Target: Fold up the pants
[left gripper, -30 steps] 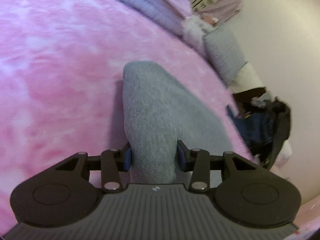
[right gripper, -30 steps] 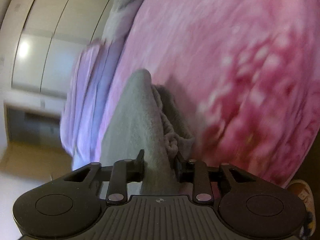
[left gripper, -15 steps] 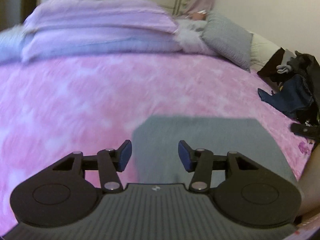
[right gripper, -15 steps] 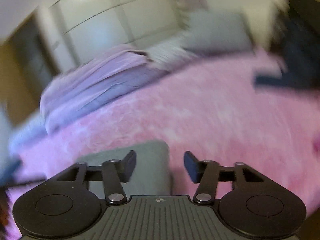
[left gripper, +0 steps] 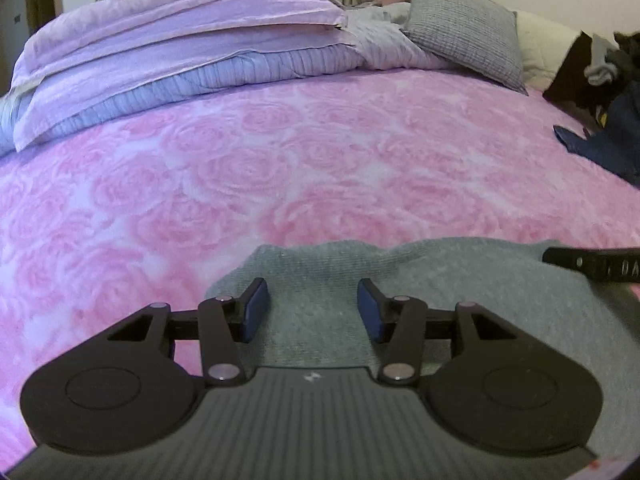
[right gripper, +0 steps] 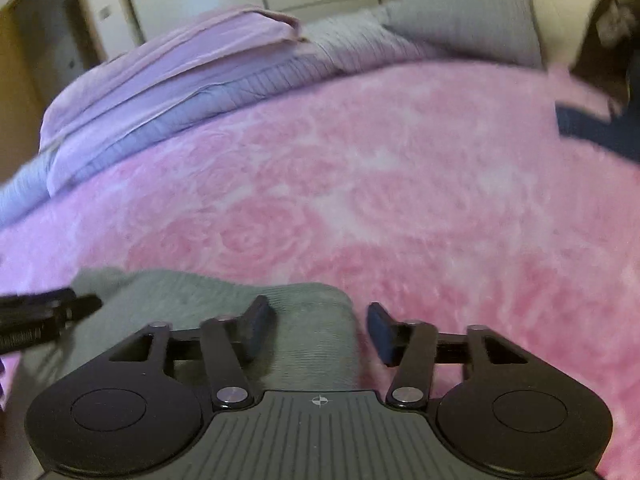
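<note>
Now my left hand-held gripper (left gripper: 312,306) hangs over the gray pants (left gripper: 420,280), which lie flat on the pink blanket (left gripper: 280,168) of the bed, its pads apart and pressing nothing. My right hand-held gripper (right gripper: 318,328) (blurred view) has just been opening, the pants' right edge between its fingers, untouched. Folded bedding (left gripper: 180,40) lies beyond.

Black tongs (left gripper: 313,307), blue pads (left gripper: 256,309), silver rivets, ribbed grey base w/ crosshair mark
</note>
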Action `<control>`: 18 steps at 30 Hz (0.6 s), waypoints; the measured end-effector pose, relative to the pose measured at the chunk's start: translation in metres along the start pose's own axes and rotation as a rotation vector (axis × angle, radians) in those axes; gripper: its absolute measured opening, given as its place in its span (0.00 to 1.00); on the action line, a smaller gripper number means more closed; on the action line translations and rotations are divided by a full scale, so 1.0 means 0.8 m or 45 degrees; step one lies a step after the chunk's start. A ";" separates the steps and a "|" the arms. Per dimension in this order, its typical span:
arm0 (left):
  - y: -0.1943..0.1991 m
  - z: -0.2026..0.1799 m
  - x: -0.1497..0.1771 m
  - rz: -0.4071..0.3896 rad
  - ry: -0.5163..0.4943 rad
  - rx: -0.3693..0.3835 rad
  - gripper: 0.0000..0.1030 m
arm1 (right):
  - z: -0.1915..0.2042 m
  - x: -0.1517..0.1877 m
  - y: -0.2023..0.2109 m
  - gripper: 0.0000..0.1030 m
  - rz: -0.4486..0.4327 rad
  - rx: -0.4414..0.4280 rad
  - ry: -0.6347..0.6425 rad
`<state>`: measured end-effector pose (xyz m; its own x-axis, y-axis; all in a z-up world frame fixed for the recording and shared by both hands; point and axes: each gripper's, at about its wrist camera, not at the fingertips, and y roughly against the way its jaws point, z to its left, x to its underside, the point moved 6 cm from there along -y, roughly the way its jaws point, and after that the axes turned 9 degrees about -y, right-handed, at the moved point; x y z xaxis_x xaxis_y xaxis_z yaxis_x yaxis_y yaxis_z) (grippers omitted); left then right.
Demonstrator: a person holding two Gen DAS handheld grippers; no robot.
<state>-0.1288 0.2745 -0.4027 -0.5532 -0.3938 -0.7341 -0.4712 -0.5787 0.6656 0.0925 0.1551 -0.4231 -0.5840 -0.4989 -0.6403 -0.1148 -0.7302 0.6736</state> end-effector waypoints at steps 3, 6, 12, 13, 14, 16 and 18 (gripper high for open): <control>0.030 0.004 0.000 -0.007 -0.048 -0.030 0.44 | -0.013 -0.012 0.018 0.52 0.037 -0.035 -0.139; 0.076 0.009 0.012 -0.015 -0.055 -0.020 0.41 | 0.010 -0.014 0.080 0.44 -0.123 0.059 0.032; 0.154 -0.008 0.056 0.016 -0.034 0.062 0.40 | 0.057 0.056 0.182 0.30 -0.147 0.017 0.208; 0.161 -0.014 0.064 0.028 -0.027 0.080 0.40 | 0.062 0.074 0.189 0.26 -0.130 0.010 0.239; 0.167 -0.020 0.074 0.046 -0.017 0.097 0.40 | 0.068 0.087 0.191 0.23 -0.104 0.012 0.260; 0.174 -0.029 0.089 0.076 0.000 0.129 0.40 | 0.073 0.118 0.189 0.22 -0.050 0.034 0.294; 0.175 -0.040 0.100 0.077 -0.044 0.094 0.41 | 0.072 0.143 0.174 0.22 -0.002 0.090 0.320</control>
<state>-0.2172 0.1394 -0.3724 -0.6047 -0.4008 -0.6883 -0.4849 -0.5003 0.7173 -0.0365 0.0233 -0.3813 -0.3668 -0.6047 -0.7070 -0.1766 -0.7009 0.6911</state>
